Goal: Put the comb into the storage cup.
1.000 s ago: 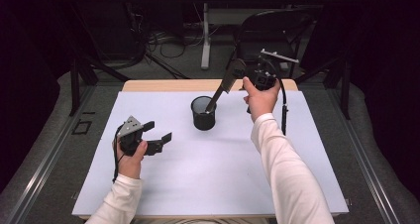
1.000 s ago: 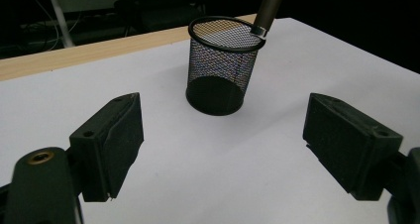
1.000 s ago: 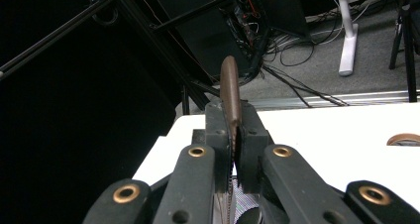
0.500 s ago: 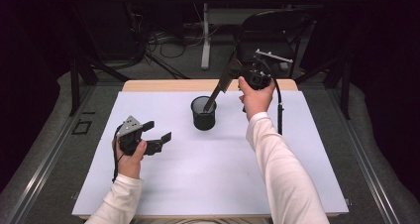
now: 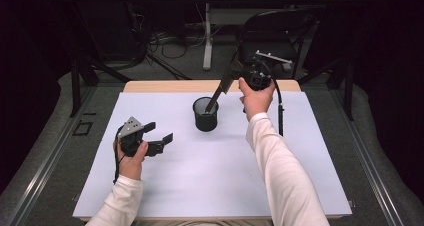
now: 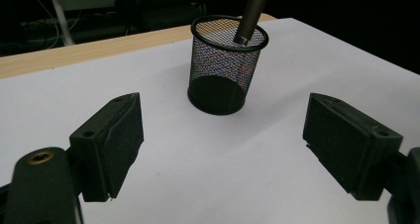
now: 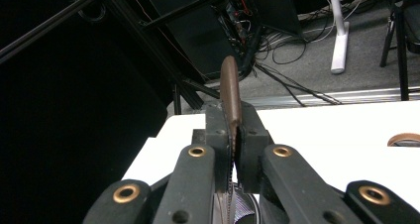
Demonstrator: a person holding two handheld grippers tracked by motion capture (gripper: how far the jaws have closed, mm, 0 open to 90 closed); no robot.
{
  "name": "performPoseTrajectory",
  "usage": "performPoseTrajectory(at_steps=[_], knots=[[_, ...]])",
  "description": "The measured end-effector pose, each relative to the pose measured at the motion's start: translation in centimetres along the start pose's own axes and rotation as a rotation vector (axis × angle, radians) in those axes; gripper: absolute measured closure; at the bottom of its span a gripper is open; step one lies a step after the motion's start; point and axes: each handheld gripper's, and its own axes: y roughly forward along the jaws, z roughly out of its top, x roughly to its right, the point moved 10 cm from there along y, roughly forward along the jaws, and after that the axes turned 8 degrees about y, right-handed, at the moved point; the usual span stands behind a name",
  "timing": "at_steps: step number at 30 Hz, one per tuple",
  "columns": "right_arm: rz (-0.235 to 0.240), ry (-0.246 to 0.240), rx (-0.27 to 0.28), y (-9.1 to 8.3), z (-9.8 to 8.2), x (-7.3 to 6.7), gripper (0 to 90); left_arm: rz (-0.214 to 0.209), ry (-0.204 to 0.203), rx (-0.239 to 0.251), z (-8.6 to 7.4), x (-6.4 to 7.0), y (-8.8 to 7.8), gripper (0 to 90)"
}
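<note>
Mesh cup (image 5: pixel 205 114) could be tipped over if the brown pen (image 7: pixel 231 92), clamped by the right gripper (image 5: pixel 231 78), is pushed sideways against its rim while the left gripper (image 5: pixel 159 136) is held wide open and empty.

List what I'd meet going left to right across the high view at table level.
left gripper → black mesh cup → dark rod leaning out of the cup → right gripper, shut on the rod → its trailing cable

Black mesh cup (image 5: pixel 205 114), brown stick (image 7: pixel 231 92)
</note>
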Motion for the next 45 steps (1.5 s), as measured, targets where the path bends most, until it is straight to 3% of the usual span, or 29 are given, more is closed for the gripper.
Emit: performPoseTrajectory(at_steps=[26, 45], knots=[[-0.036, -0.046, -0.015, 2.2, -1.5, 0.3, 86.9, 0.005, 0.000, 0.004, 0.0, -0.2, -0.2, 16.0], [-0.045, -0.048, -0.026, 3.6, -3.1, 0.4, 86.9, 0.000, 0.003, 0.002, 0.0, 0.0, -0.1, 16.0]])
